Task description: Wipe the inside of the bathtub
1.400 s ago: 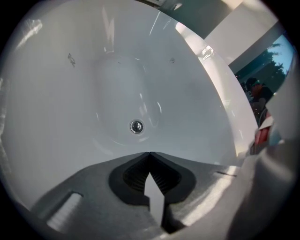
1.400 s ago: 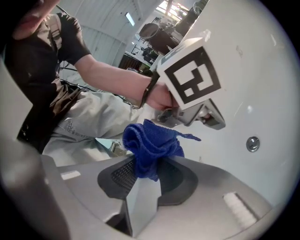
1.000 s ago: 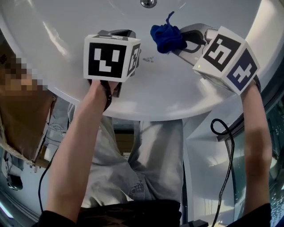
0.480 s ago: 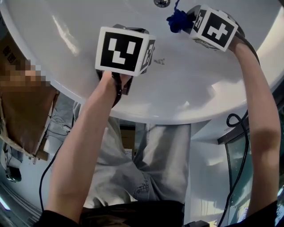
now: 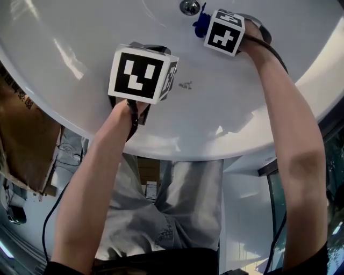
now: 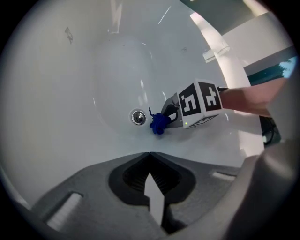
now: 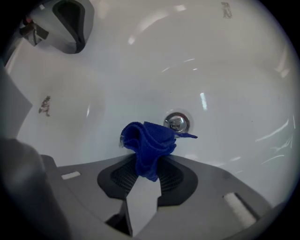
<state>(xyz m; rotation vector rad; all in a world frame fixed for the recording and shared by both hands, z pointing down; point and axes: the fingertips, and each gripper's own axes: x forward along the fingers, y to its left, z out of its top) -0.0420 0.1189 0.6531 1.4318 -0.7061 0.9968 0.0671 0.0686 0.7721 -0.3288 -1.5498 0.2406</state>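
The white bathtub (image 5: 80,32) curves below me, and its chrome drain (image 5: 189,6) is at the far end. My right gripper (image 7: 148,165) is shut on a bunched blue cloth (image 7: 149,140), which rests against the tub floor just short of the drain (image 7: 177,123). In the head view the cloth (image 5: 200,24) shows beside the right marker cube (image 5: 224,32). My left gripper (image 6: 149,153) hovers over the near tub wall, jaws shut with nothing between them. It looks toward the drain (image 6: 138,116), the cloth (image 6: 158,124) and the right gripper's cube (image 6: 199,103).
A small dark smudge (image 5: 185,85) marks the tub wall between the two grippers. The tub's near rim (image 5: 177,153) is against my legs. A brown cardboard box (image 5: 21,134) stands at the left. A black cable (image 5: 277,236) hangs at the right.
My right gripper has carried the blue cloth away from me, deeper into the tub, up to the drain. The left gripper has stayed roughly where it was.
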